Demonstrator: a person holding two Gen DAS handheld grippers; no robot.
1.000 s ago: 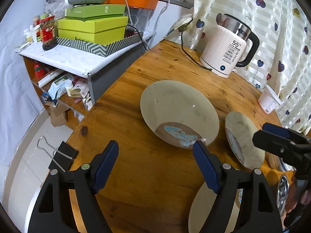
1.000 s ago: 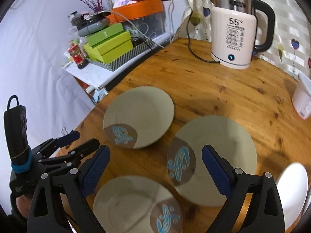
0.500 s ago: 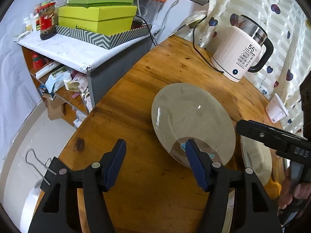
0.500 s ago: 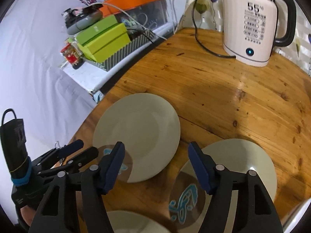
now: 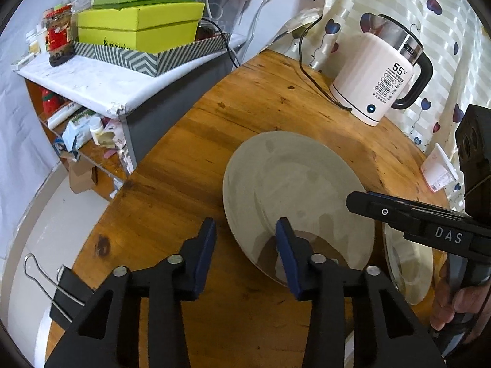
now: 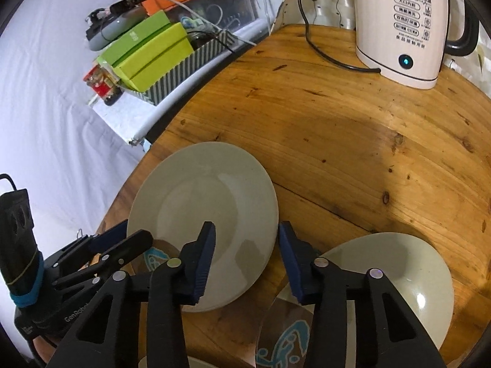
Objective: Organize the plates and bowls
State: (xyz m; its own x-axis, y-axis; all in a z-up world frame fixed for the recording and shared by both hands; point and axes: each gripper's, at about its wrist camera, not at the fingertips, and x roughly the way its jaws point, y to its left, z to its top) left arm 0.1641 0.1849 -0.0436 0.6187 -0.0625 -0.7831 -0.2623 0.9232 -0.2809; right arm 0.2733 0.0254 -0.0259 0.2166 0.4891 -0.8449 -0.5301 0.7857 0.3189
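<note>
Both claws close on the pale plate point(image 5: 294, 190) near the tabletop's point(image 5: 276, 107) left edge, starting the stacking. The left claw point(image 5: 244, 250) is half-spread, straddling its near rim; the right claw point(image 6: 245, 253) likewise (narrower than a second ago). Next: pinch the rim and lift it level.

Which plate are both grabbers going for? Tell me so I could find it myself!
Find the white kettle at the far side of the round wooden table. Come straight toward the near edge, and the first plate you meet is it. Both grippers, left and right, are open at its rim, and it lies nearest the shelf with green boxes.
</note>
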